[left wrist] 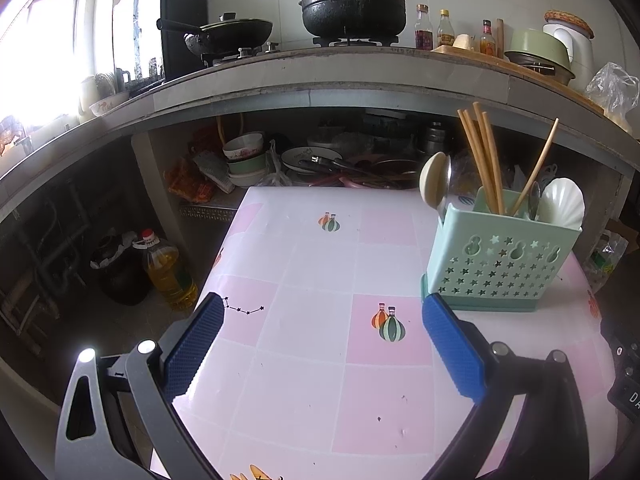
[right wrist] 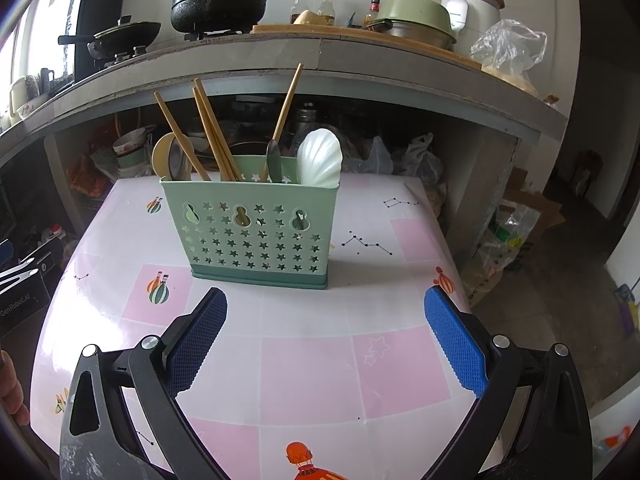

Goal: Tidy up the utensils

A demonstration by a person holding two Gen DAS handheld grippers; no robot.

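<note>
A mint-green utensil caddy [right wrist: 256, 232], perforated with star and gourd cut-outs, is shown standing upright on the pink-and-white checked tabletop [right wrist: 312, 372]. Several wooden chopsticks [right wrist: 212, 136] are seen leaning in it, with one single chopstick [right wrist: 286, 108] tilted the opposite way. A beige spoon [right wrist: 166, 156] is held at the caddy's left end, a metal spoon [right wrist: 274, 162] nearer the right, and a white shell-shaped ladle [right wrist: 320, 156] at the right end; the inner compartments cannot be told apart.

The right tongs [right wrist: 326, 332] are held spread wide above the bare tabletop, just in front of the caddy, with nothing between the blue pads [right wrist: 456, 340]. The left tongs [left wrist: 322, 344] are likewise spread wide and empty, the caddy [left wrist: 500, 260] lying ahead and to their right, near the right pad. Part of a hand [right wrist: 12, 392] is visible at the left edge of the right-wrist view.

Behind the tabletop, a concrete counter [right wrist: 320, 64] carrying a black pot [right wrist: 220, 0] and a wok [right wrist: 124, 36] is seen.
</note>
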